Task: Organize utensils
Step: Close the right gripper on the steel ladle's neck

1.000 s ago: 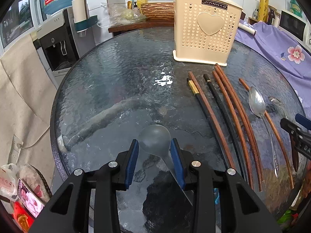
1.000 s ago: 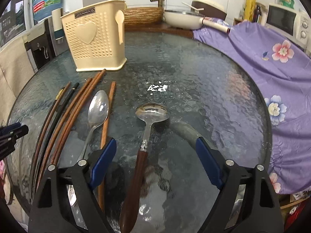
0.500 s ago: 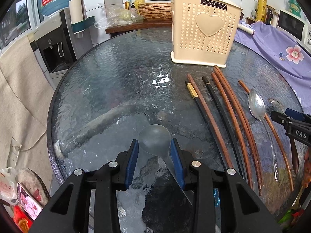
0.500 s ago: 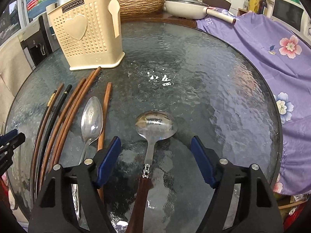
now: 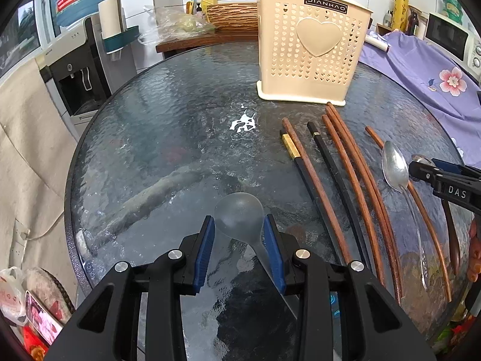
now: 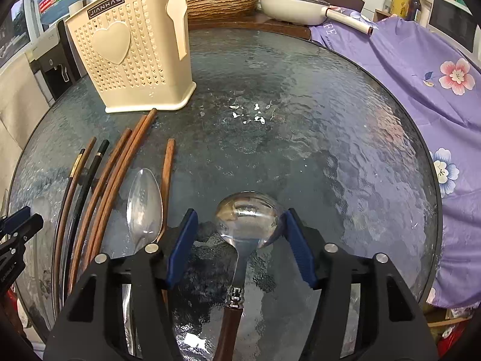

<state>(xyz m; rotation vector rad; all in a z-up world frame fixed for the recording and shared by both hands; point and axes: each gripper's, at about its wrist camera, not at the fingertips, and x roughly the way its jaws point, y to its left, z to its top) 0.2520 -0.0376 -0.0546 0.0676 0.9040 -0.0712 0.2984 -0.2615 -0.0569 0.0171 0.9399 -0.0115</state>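
The left tool [image 5: 239, 234] pinches the bowl of a clear plastic spoon [image 5: 239, 216] between its blue pads, holding it just above the round glass desk [image 5: 168, 138]. The right tool [image 6: 240, 234] has its jaws spread around the bowl of a metal spoon with a wooden handle [image 6: 246, 219], which lies on the desk; the jaws have just been closing in on it, the right pad is at the bowl's edge and the left pad stands apart from it, so it is not yet gripped. Just left of that spoon lies a plain steel spoon [image 6: 144, 210], partly over one brown chopstick [image 6: 166, 168], and further left a row of brown and black chopsticks [image 6: 99, 180] lies side by side. A cream plastic utensil holder [image 6: 135, 54] with heart-shaped holes stands upright at the far end of the chopsticks, near their tips.
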